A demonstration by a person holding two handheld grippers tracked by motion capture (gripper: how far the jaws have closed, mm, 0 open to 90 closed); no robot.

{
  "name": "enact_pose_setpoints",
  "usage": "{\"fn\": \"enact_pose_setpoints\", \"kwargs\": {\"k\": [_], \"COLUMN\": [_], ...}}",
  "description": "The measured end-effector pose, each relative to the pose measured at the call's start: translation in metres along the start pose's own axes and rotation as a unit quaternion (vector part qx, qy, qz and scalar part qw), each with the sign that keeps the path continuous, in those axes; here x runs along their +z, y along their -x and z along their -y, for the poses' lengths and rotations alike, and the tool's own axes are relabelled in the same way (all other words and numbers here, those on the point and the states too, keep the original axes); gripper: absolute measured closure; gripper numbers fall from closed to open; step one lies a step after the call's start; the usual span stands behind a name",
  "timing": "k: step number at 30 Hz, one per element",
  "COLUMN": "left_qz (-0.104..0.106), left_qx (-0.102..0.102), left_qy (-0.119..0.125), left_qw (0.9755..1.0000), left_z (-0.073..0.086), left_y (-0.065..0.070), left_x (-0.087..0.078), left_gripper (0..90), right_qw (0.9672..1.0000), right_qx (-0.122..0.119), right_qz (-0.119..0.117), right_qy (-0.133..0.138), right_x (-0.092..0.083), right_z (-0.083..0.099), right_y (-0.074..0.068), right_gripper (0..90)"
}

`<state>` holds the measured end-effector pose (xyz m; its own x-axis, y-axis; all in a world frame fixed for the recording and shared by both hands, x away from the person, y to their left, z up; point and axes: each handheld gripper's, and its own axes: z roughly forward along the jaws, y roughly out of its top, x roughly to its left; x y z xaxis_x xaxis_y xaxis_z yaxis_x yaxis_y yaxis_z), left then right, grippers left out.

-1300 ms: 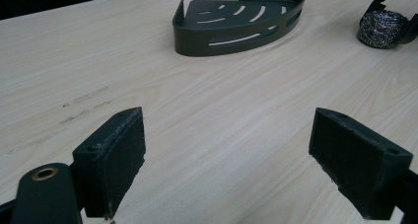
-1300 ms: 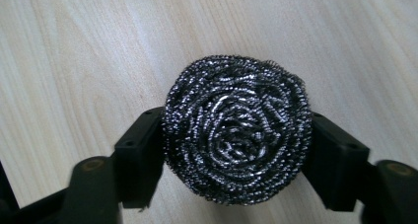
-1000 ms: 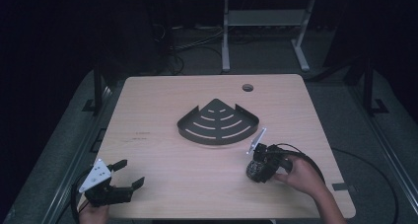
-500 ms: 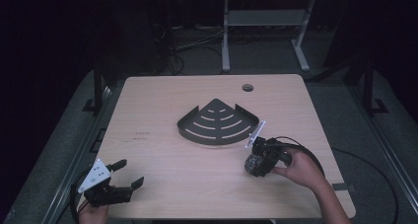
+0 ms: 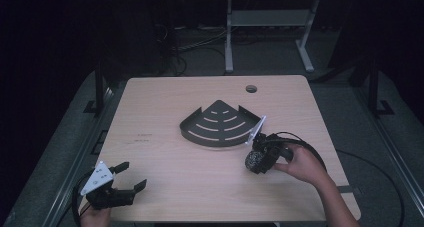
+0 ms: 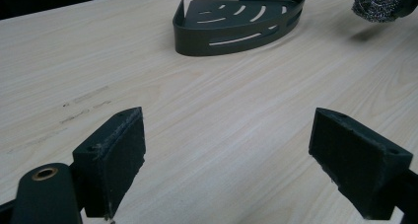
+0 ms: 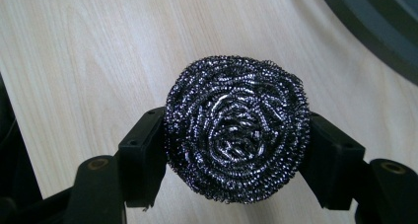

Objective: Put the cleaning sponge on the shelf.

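Left gripper point(image 5: 127, 181) sits at the near left corner of the table point(image 5: 165, 102), in my left hand point(image 5: 95, 217). Its jaws are spread wide with nothing between them; in the left gripper view both pads point(image 6: 118, 155) frame bare wood. A grey three-cornered plate tops the body, tilted toward the table's left edge.

Right gripper point(image 5: 256, 159) is at the near right, held in my right hand point(image 5: 302, 164), cable looping around behind it. Its jaws are pinching a scourer point(image 7: 236, 128), a round ball of coiled steel wire. In the right gripper view the pads press on its left and right flanks and the coil's centre faces the camera. The wood grain lies beneath it, and the left gripper view shows the scourer point(image 6: 382, 2) with its shadow separate on the table, so it is off the surface.

Rack point(image 5: 220, 124), a dark quarter-round shelf with curved slots and a low rim, lies flat near the table's middle, curved edge toward me. The scourer point(image 5: 254, 160) is just beside its near right corner, apart from it. The rack's rim point(image 7: 374, 26) shows at the upper right of the right gripper view.

Farther off, a round cable hole point(image 5: 251, 89) sits near the back edge. Beyond the table, a white frame point(image 5: 265, 27) stands on the dark floor.
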<state>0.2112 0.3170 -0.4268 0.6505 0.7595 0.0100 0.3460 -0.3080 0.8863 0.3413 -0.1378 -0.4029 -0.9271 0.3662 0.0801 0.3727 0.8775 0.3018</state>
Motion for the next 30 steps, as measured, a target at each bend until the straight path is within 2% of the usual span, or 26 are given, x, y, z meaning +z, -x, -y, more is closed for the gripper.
{"fn": "enact_pose_setpoints", "kwargs": {"k": [13,21,30], "left_qz": [-0.002,-0.001,-0.001], "left_qx": [-0.002,-0.003,-0.003], "left_qy": [0.001,0.002,0.003], "left_qw": [1.0,1.0,1.0], "left_z": [0.0,0.0,-0.001], "left_y": [-0.001,-0.002,-0.001], "left_x": [-0.001,-0.001,-0.001], "left_gripper": [13.3,13.3,13.3], "right_qw": [0.9999,0.9998,0.9997], "right_qx": [-0.01,-0.017,-0.022], "right_qz": [-0.009,-0.003,-0.007], "right_qy": [0.006,0.011,0.012], "right_x": [-0.006,-0.01,-0.013], "right_z": [-0.019,-0.028,-0.04], "right_y": [0.007,0.009,0.015], "right_gripper": [32.6,32.7,32.6]}}
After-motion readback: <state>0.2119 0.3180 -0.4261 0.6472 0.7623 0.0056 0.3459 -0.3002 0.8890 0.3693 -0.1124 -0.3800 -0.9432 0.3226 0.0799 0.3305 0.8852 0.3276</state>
